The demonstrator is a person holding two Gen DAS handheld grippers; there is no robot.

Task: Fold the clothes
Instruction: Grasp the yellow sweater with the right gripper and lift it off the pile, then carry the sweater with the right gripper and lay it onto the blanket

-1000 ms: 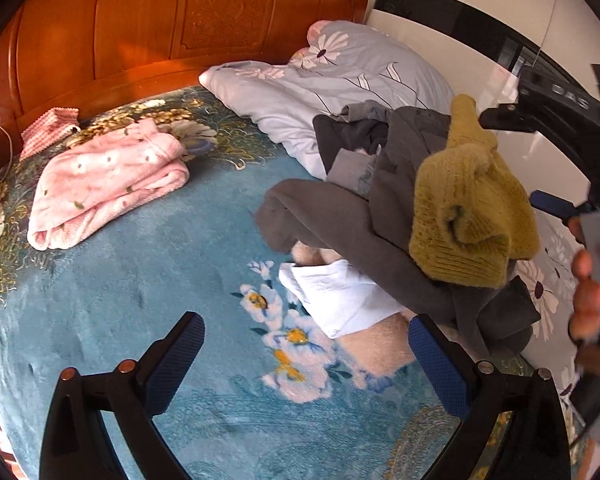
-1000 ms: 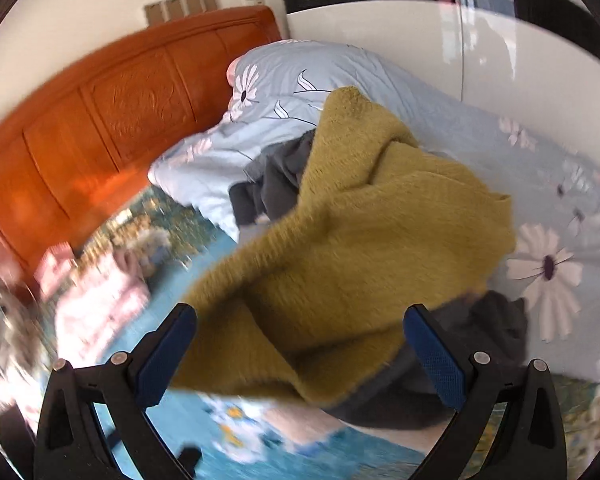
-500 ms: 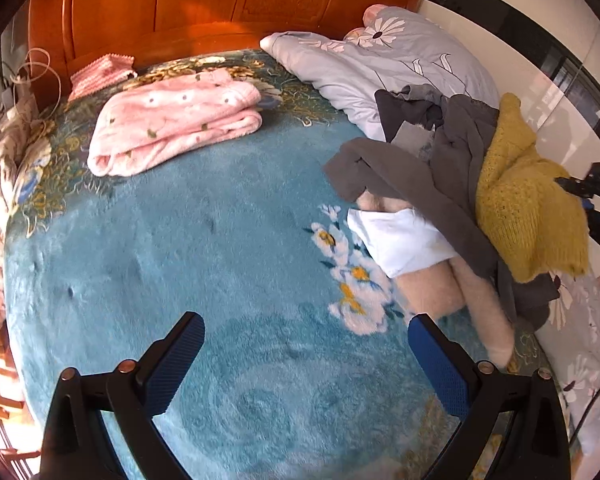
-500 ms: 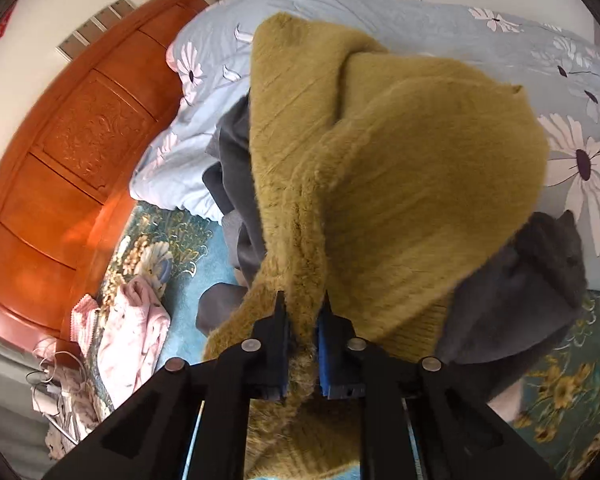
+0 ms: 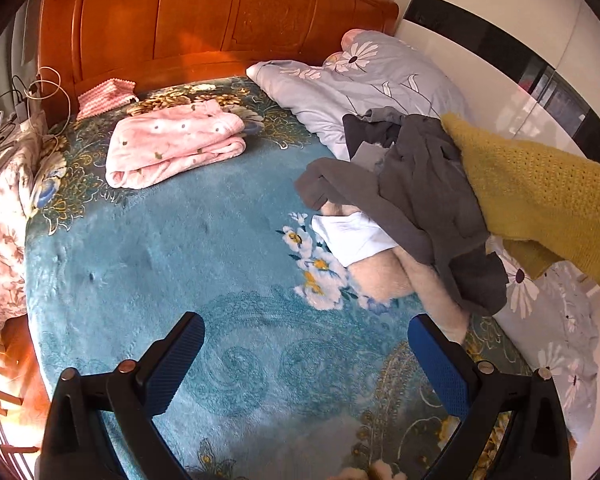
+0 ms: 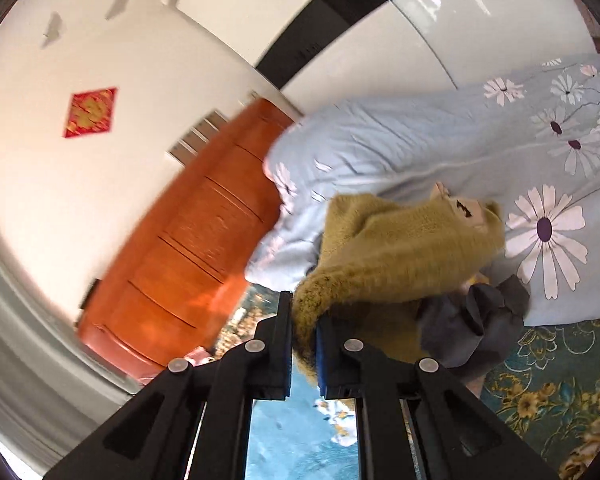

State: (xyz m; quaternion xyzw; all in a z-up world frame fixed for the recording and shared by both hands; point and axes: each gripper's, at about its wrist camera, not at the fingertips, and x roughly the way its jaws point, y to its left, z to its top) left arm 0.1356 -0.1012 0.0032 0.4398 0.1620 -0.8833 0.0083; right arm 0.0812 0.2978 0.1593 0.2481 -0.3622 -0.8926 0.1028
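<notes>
A mustard knit sweater [image 6: 400, 248] is pinched by its edge in my right gripper [image 6: 304, 320], which is shut on it and lifts it off the pile. The sweater also shows in the left wrist view [image 5: 540, 196], stretched up toward the right edge. Under it lies a pile with a grey garment [image 5: 420, 200], a white piece [image 5: 352, 236] and a cream fuzzy piece [image 5: 384, 280]. My left gripper [image 5: 304, 360] is open and empty above the teal blanket [image 5: 180, 280], left of the pile.
A folded pink garment [image 5: 172, 144] lies near the wooden headboard [image 5: 204, 28]. A light blue floral duvet [image 5: 380, 80] is bunched along the right. Cables and a floral pillow [image 5: 0, 216] sit at the left edge.
My right gripper, shut on the sweater, has risen and tilted, pulling the sweater up and right off the pile. My left gripper has drawn back from the pile, still open.
</notes>
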